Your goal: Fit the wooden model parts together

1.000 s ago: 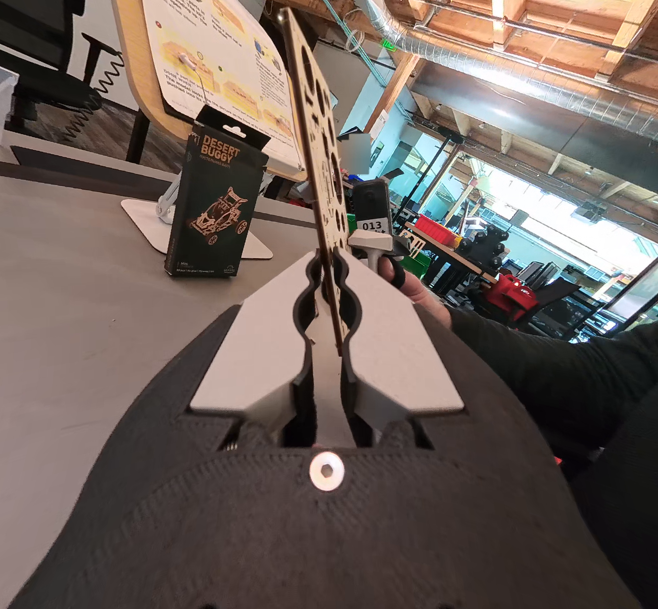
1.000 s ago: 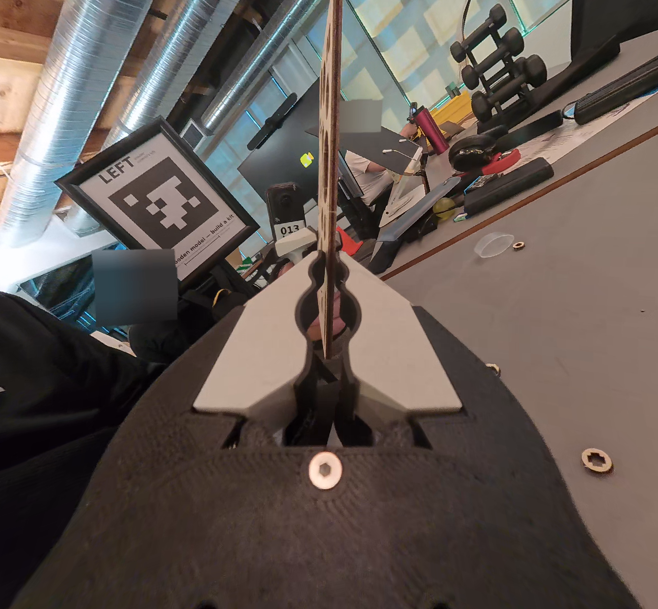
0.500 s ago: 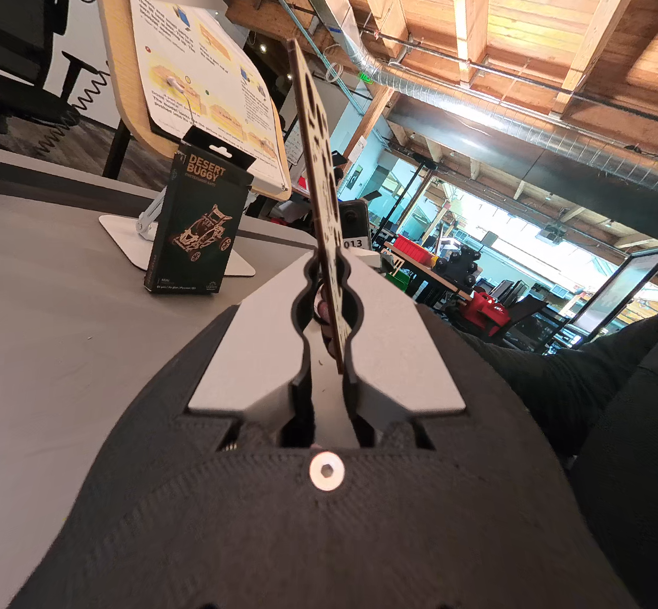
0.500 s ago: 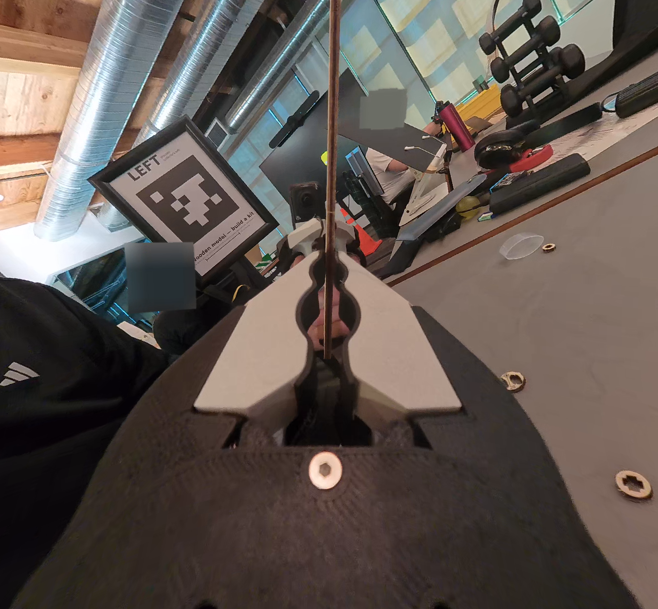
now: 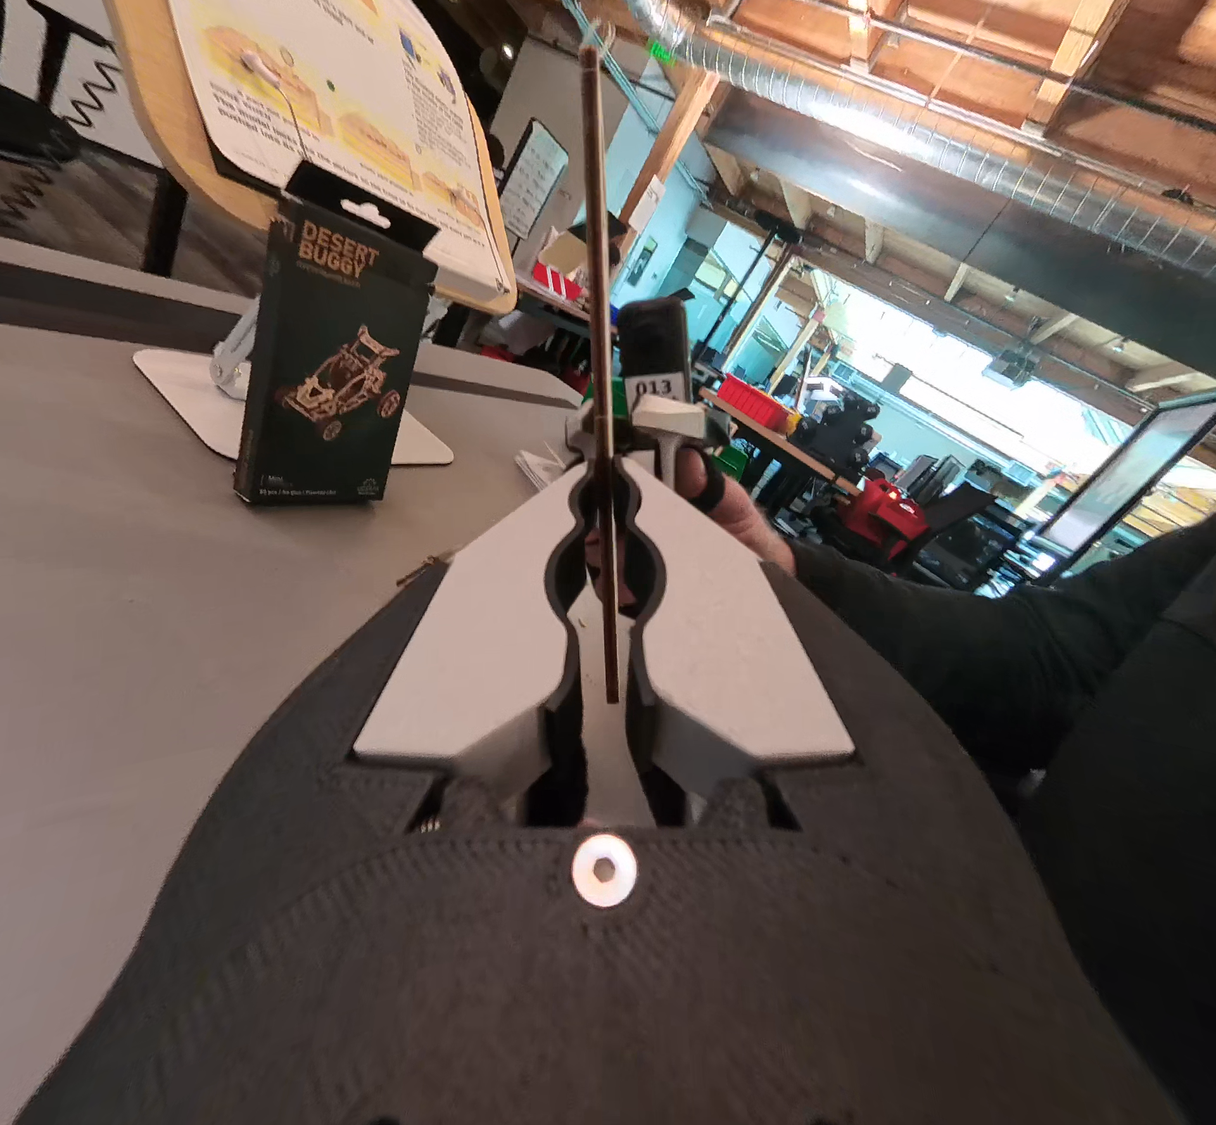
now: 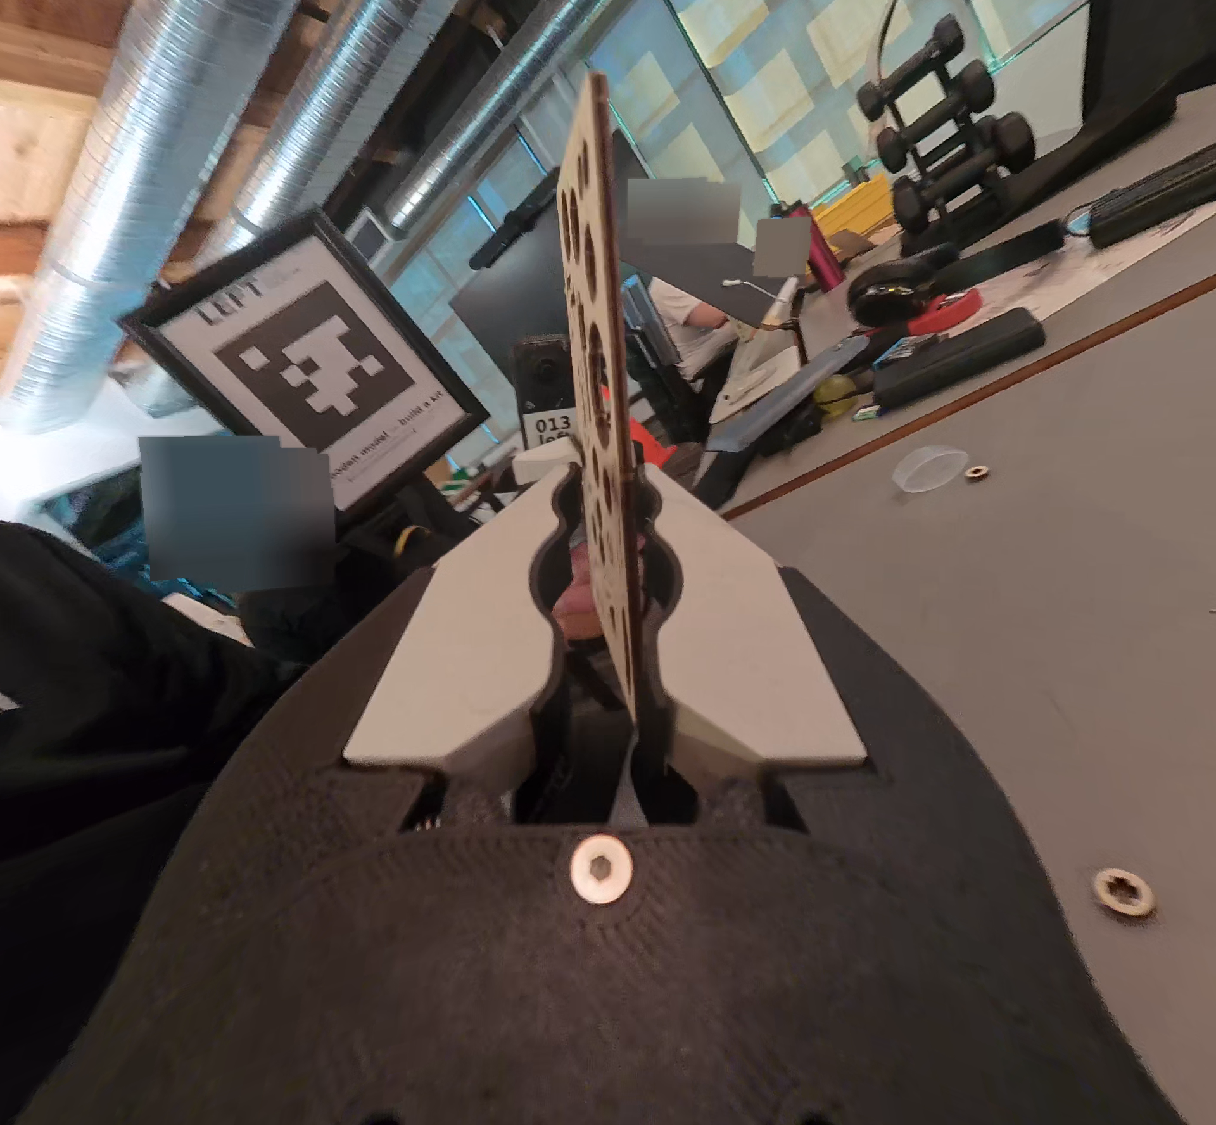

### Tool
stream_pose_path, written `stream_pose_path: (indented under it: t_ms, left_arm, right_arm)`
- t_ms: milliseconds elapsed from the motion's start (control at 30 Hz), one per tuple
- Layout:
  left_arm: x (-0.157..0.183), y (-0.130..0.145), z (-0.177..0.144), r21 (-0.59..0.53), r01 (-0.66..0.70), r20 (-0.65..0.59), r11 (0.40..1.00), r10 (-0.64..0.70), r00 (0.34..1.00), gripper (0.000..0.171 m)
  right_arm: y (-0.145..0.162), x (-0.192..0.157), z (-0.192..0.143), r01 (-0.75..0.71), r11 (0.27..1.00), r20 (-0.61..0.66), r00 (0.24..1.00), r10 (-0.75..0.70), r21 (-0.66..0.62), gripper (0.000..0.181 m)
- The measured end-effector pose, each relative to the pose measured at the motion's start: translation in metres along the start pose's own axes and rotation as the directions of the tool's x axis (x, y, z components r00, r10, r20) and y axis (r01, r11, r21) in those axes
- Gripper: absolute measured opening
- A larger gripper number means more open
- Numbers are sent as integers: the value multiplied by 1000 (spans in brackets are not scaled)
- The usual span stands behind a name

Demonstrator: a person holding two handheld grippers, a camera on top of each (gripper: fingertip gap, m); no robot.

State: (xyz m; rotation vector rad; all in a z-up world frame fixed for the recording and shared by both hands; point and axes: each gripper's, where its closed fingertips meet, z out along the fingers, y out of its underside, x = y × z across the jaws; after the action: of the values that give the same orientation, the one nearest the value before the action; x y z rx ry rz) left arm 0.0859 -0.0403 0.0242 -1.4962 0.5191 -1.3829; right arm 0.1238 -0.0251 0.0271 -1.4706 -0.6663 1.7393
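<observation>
A thin wooden parts sheet (image 5: 595, 277) with many cut-out holes stands upright above the grey table (image 5: 131, 600). Both grippers hold it from opposite sides. My left gripper (image 5: 602, 468) is shut on the sheet's near edge, and the sheet shows edge-on in the left wrist view. My right gripper (image 6: 605, 475) is shut on the same sheet (image 6: 589, 277), whose perforated face shows slightly in the right wrist view. Each gripper appears beyond the sheet in the other's view: the right one (image 5: 661, 419) and the left one (image 6: 543, 429), each with a hand behind it.
A black kit box (image 5: 329, 363) stands on the table before an instruction board on a stand (image 5: 316, 53). Small round wooden parts (image 6: 1122, 894) and a clear plastic disc (image 6: 929, 467) lie on the table at the right. A framed marker sign (image 6: 309, 356) stands behind. About 5 cm separates my left fingertips from my right.
The sheet has turned between the grippers: in the left view it went from face-on to edge-on, in the right view from edge-on to showing its face. Both grips held.
</observation>
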Motion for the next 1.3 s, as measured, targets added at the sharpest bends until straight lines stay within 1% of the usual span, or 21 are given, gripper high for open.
stream_pose_path:
  t_ms: [67,133,167,200,267,333,367,400,433,500,633,700,767,867,967,1000,1033,1167,1300]
  left_arm:
    - [1,10,4,-46,15,-15,999,-16,1000,0]
    - [2,21,9,-94,30,-32,995,-33,999,0]
    - [4,23,11,-101,36,-50,994,-41,998,1]
    - [6,25,12,-102,47,-61,994,-54,997,1]
    - [4,26,13,-107,58,-67,993,-66,996,3]
    - [10,24,15,-95,71,-111,993,-81,991,10]
    - [13,25,17,-103,77,-128,992,-90,988,11]
    - [13,28,19,-123,69,-124,990,-84,989,8]
    - [12,32,20,-139,54,-108,989,-69,992,2]
    - [7,34,21,-152,65,-83,986,-78,993,1]
    - [4,44,26,-205,43,-43,978,-53,998,1]
    - [4,45,28,-203,34,-37,979,-42,998,1]
    - [2,46,29,-200,29,-24,979,-35,999,1]
    - [2,47,31,-193,47,-28,980,-53,998,1]
    - [3,41,29,-150,83,-53,985,-91,994,1]
    - [2,42,29,-160,76,-44,984,-84,996,1]
    - [0,44,29,-169,58,-26,984,-63,998,1]
    - [-1,46,30,-179,53,-10,982,-56,998,1]
    - [-3,48,33,-173,55,5,983,-55,998,2]
  right_arm:
    - [0,2,1,54,998,-55,997,-55,-21,16]
    - [-1,0,4,69,997,-60,996,-71,-30,20]
    - [0,-1,5,73,996,-59,995,-75,-41,18]
    - [2,-3,5,80,996,-50,995,-82,-49,7]
    - [2,-5,4,59,997,-28,998,-60,-55,1]
    - [5,-8,5,49,997,-1,999,-49,-67,0]
    - [7,-10,6,43,996,13,999,-42,-78,0]
    - [10,-10,8,34,996,21,999,-32,-88,0]
    - [12,-10,9,28,995,23,999,-26,-92,0]
    - [13,-6,10,20,995,3,1000,-19,-94,1]
    - [20,0,12,29,989,-42,998,-36,-142,11]
    - [23,3,14,38,987,-71,996,-50,-158,10]
    - [22,5,13,20,987,-76,997,-33,-161,11]
    - [22,5,10,10,988,-62,998,-19,-153,10]
    - [18,1,8,-17,993,-6,1000,16,-119,3]
    - [19,2,6,-26,992,-7,1000,25,-120,3]
    - [20,5,6,-22,991,-20,1000,19,-128,4]
    - [22,9,6,-19,990,-53,999,11,-143,9]
    - [23,12,6,-29,989,-74,997,18,-145,8]
